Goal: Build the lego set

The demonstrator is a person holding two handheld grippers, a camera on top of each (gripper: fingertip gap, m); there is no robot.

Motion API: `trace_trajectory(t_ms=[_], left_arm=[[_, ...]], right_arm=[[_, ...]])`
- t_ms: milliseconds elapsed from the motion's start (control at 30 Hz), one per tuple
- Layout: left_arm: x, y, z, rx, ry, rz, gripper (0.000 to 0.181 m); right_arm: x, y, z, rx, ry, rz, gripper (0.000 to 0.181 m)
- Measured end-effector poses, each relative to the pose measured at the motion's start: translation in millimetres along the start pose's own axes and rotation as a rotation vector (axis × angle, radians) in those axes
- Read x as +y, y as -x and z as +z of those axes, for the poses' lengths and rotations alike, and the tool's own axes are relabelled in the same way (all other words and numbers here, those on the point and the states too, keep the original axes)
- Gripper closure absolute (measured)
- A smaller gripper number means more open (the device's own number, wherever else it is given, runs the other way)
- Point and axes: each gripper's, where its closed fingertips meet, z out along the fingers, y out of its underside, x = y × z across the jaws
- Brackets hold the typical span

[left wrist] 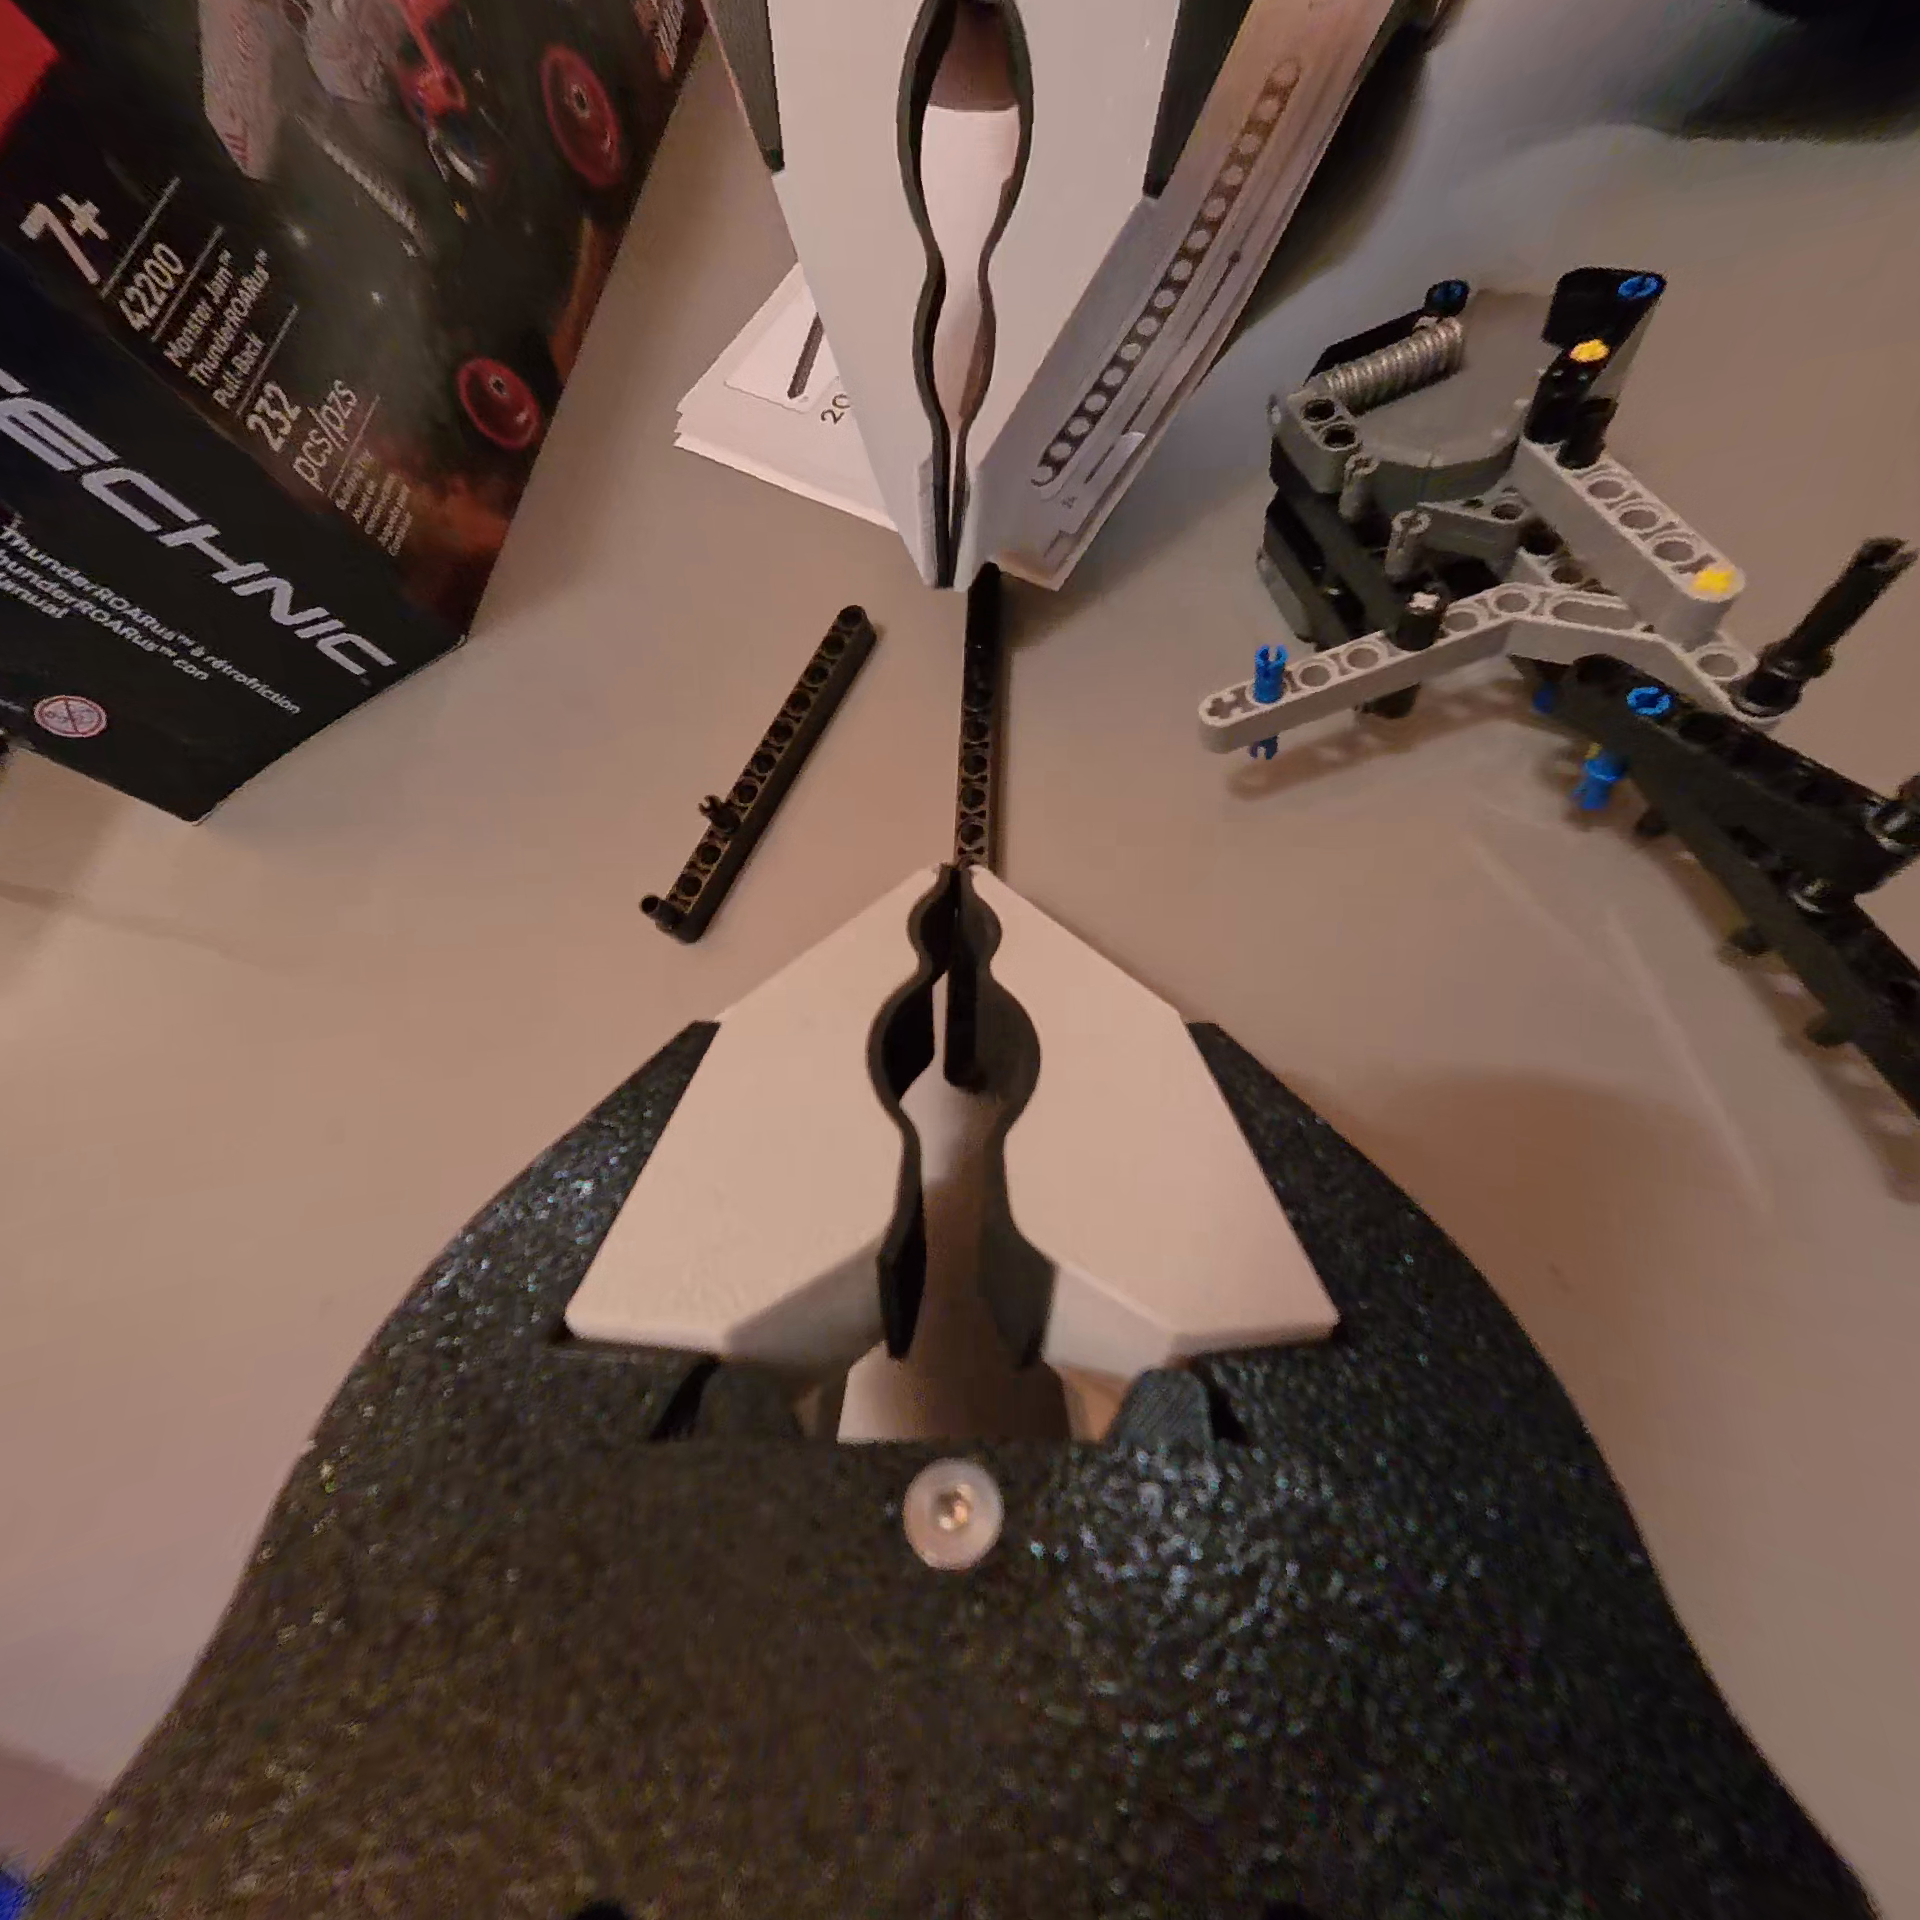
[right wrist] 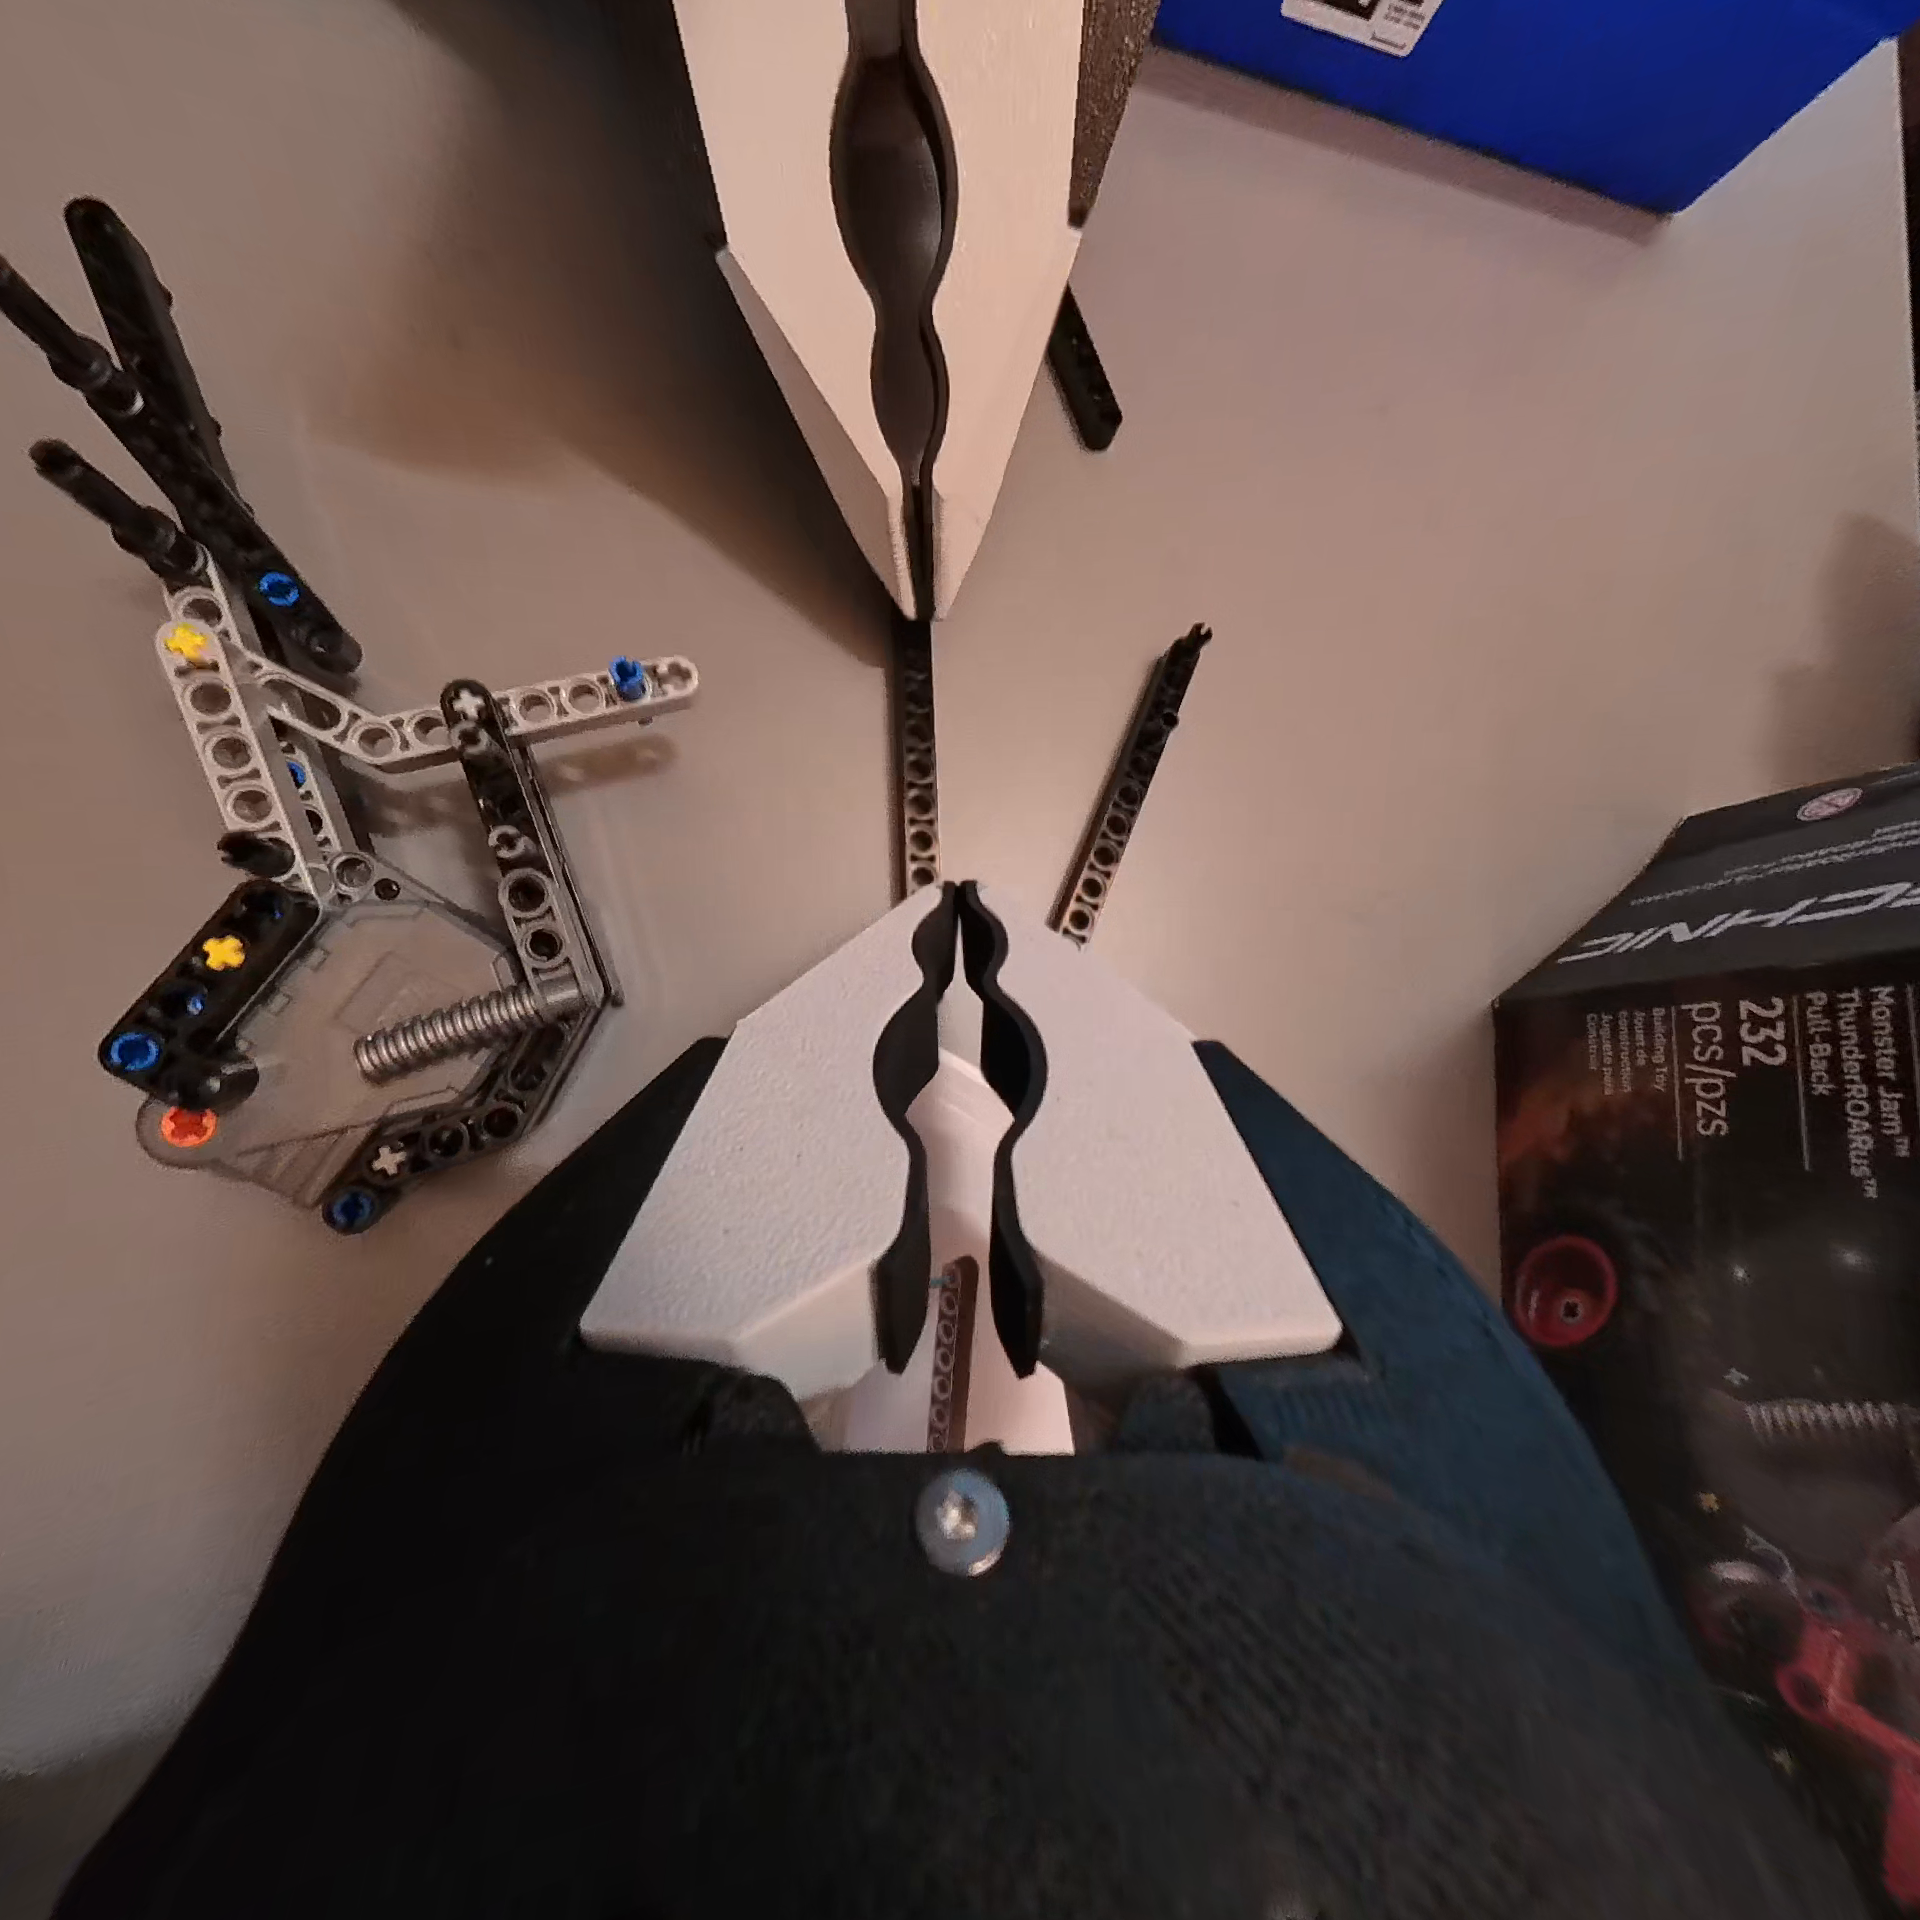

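Black beam (left wrist: pixel 979 727), both hand-held grippers clamping ends

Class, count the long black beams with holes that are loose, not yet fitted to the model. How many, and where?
2. One black beam is gripped at both ends between the left claw and right claw. The second beam lies on the table beside it. Others may be hidden.

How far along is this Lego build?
Early on. Done: a partial chassis with a spring sits aside. In hand: both grippers, left and right, pinch one long black beam by its ends. Left: a second black beam lies loose.
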Motion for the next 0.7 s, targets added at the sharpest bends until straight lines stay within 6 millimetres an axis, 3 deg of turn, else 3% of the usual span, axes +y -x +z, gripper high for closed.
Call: trace_trajectory(t_ms=[633, 700], left_arm=[[-0.5, -3.9, 10.7, 0.052, 0.029, -0.035, 0.181], [-10.0, -1.1, 8.6, 0.044, -0.023, -0.045, 0.181]], right_arm=[[18.9, -0.2, -5.1, -0.020, 0.044, 0.053, 0.181], [19.6, -2.0, -8.6, -0.011, 0.041, 0.057, 0.181]])
